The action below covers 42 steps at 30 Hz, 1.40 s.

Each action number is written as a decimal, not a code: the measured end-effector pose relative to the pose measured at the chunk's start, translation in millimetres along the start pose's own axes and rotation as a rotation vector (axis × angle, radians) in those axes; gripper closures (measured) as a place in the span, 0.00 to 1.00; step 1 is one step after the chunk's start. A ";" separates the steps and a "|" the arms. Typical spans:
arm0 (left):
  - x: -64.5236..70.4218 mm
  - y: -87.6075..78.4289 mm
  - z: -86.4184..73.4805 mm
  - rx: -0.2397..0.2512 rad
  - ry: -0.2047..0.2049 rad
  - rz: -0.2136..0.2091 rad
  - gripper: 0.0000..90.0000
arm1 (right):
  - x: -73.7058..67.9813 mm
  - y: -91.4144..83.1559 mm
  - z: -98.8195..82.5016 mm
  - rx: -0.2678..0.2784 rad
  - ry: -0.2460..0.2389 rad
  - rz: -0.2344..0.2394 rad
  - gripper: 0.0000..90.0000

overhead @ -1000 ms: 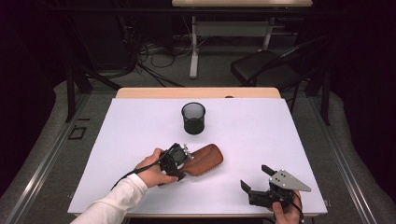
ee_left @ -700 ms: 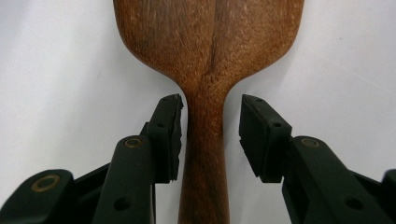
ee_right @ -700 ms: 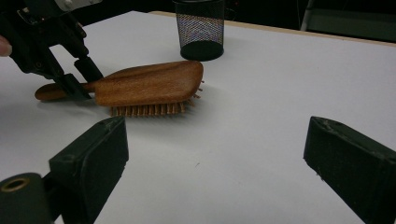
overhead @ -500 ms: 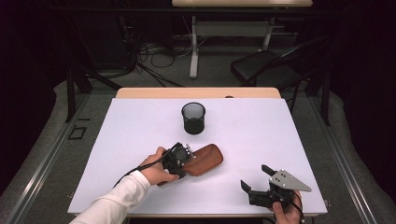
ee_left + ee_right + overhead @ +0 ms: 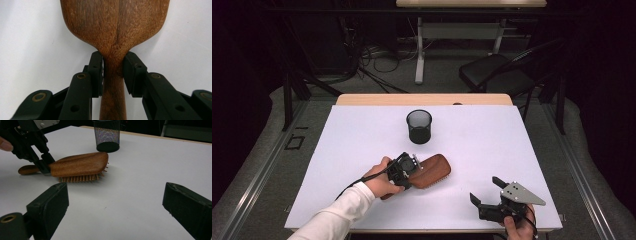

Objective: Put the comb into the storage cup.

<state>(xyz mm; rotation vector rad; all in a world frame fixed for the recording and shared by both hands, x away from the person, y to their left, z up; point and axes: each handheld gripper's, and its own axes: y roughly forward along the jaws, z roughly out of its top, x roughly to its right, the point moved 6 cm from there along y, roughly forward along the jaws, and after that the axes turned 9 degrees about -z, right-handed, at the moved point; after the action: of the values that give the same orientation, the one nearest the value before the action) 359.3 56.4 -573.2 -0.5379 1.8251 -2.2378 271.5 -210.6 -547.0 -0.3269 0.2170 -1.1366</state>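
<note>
A wooden hairbrush [image 5: 432, 171] lies bristles down on the white table [image 5: 512, 140], its handle pointing toward the left hand. My left gripper [image 5: 413, 173] sits over the narrow neck where handle meets head. In the left gripper view its jaws have just been closing, and both pads [image 5: 97, 72] press the sides of the hairbrush [image 5: 115, 25] at that neck. The right gripper view shows the same hold on the hairbrush [image 5: 80, 165] by the left gripper [image 5: 45, 166]. My right gripper [image 5: 487, 190] rests near the front right edge, open, with nothing between its pads [image 5: 50, 205].
A black mesh pen cup [image 5: 419, 126] stands upright behind the brush, near the table's middle. It rises beyond the brush as the pen cup [image 5: 107, 135] in the right gripper view. A dark chair [image 5: 497, 75] and cables lie on the floor beyond the far edge.
The left gripper's jaws have drawn in on the brush's neck. The brush, both hands and the right gripper have stayed where they were.
</note>
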 end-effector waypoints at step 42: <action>-2.7 2.3 -8.2 0.128 -0.058 -0.068 0.81 | 0.2 0.1 -0.5 -0.005 -0.009 0.003 0.08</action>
<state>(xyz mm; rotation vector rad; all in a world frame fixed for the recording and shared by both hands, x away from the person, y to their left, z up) 358.3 64.3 -577.3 -0.6423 1.6460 -2.3373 271.5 -210.8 -547.5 -0.3355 0.2123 -1.1320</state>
